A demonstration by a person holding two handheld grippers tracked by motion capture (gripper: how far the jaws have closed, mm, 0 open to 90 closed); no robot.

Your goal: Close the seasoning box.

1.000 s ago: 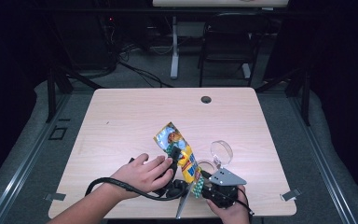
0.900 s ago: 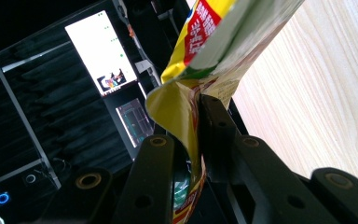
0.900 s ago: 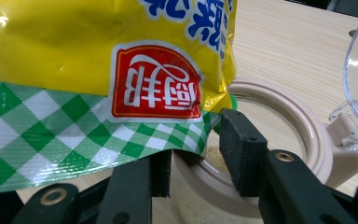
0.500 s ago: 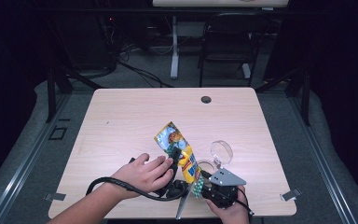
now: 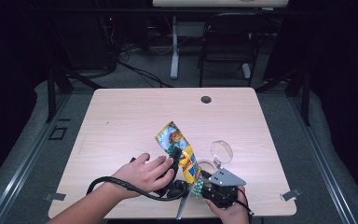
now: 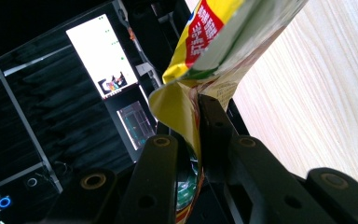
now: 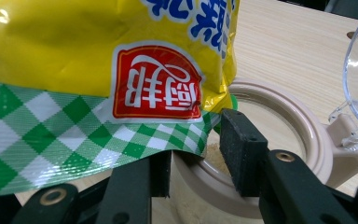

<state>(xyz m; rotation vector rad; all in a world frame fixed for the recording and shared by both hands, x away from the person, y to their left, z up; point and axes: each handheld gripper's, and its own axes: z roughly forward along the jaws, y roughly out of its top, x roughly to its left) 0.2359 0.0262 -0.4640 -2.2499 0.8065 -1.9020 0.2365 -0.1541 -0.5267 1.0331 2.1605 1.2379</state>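
Note:
A yellow pouch with a green check bottom hangs tilted over a beige jar near the table's front edge. My left gripper is shut on the pouch; in the left gripper view its pads pinch the pouch's folded edge. My right gripper holds the jar from the front. In the right gripper view its jaws stand on either side of the jar's neck, below the pouch. The jar's clear lid is flipped open.
A black cable loops on the wooden table by the left hand. A round grommet hole lies near the far edge. A chair stands beyond the table. A lit screen shows off the table.

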